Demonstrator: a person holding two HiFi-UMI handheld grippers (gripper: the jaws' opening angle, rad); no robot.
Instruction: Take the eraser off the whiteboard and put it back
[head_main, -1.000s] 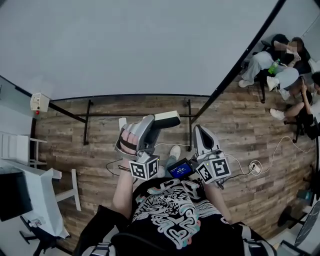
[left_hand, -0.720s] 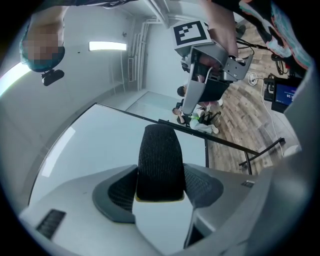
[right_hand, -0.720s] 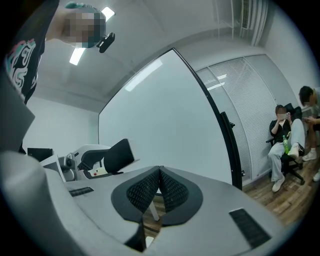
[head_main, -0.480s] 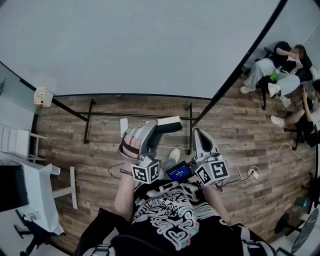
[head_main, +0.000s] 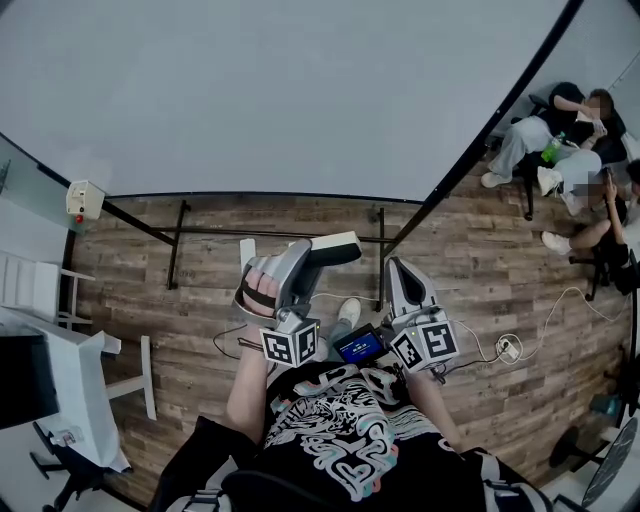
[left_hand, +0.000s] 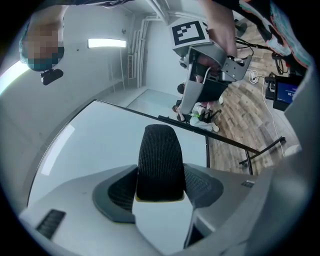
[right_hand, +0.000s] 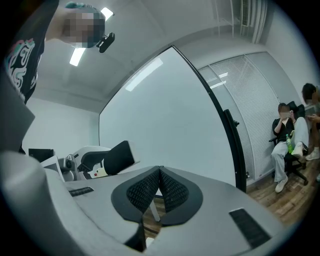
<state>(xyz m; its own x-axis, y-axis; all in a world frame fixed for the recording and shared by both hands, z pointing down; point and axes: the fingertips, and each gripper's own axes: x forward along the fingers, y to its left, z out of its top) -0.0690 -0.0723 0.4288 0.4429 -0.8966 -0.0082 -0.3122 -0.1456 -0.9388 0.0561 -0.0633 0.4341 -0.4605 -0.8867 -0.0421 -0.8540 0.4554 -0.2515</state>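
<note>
The eraser (head_main: 337, 246), a white block with a black felt face, sits between the jaws of my left gripper (head_main: 312, 254), which is shut on it just short of the whiteboard (head_main: 300, 90). In the left gripper view the eraser (left_hand: 160, 162) stands upright between the grey pads, felt towards the camera, with the whiteboard (left_hand: 95, 145) behind it. My right gripper (head_main: 394, 264) hangs beside it to the right, shut and empty. From the right gripper view the closed pads (right_hand: 150, 192) meet, and the eraser (right_hand: 118, 156) shows at the left in front of the whiteboard (right_hand: 165, 120).
The whiteboard stands on black legs (head_main: 177, 248) over a wooden floor. Several people sit on chairs (head_main: 565, 130) at the far right. A cable and power strip (head_main: 508, 338) lie on the floor to the right. White furniture (head_main: 60, 380) stands at the left.
</note>
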